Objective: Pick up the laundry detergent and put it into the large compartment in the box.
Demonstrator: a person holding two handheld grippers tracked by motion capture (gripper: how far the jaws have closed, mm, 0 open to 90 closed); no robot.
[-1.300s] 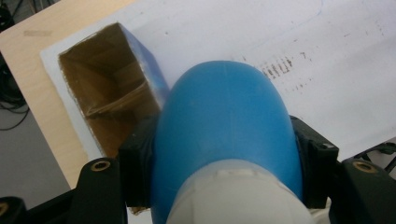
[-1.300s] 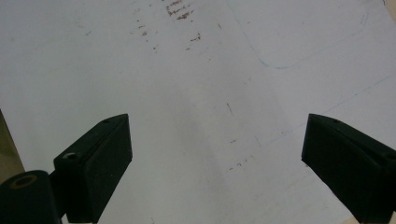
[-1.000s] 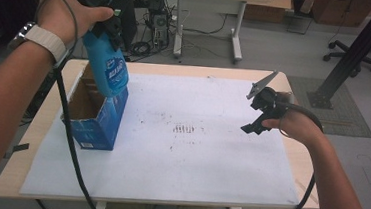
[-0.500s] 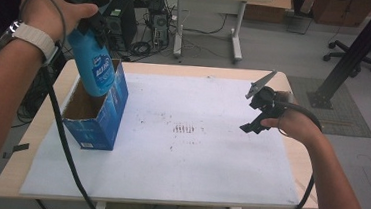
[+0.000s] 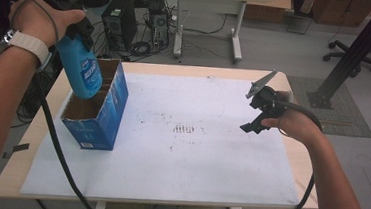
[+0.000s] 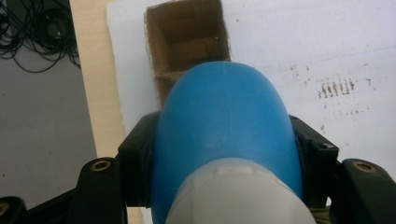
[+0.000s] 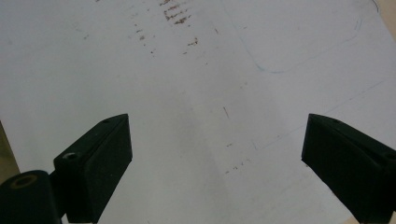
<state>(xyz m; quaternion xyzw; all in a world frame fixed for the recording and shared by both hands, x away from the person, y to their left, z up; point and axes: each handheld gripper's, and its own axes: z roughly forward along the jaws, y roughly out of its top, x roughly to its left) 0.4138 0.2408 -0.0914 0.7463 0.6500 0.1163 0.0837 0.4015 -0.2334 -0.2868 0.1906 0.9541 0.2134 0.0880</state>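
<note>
Blue bottle (image 5: 82,71) is clamped in left gripper (image 5: 74,25) jaws upper left, base tilted down into box (image 5: 103,123); cap hidden. Right gripper (image 5: 260,113) jaws are spread apart.

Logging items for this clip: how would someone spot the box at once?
Start at the white sheet covering the wooden table. On its left edge stands an open-topped blue cardboard box, brown inside with dividers. It is the sheet's sole container, under a blue plastic bottle.

Blue bottle (image 6: 224,121) clamped between black fingers (image 6: 137,154), above open cardboard box (image 6: 187,32)
</note>
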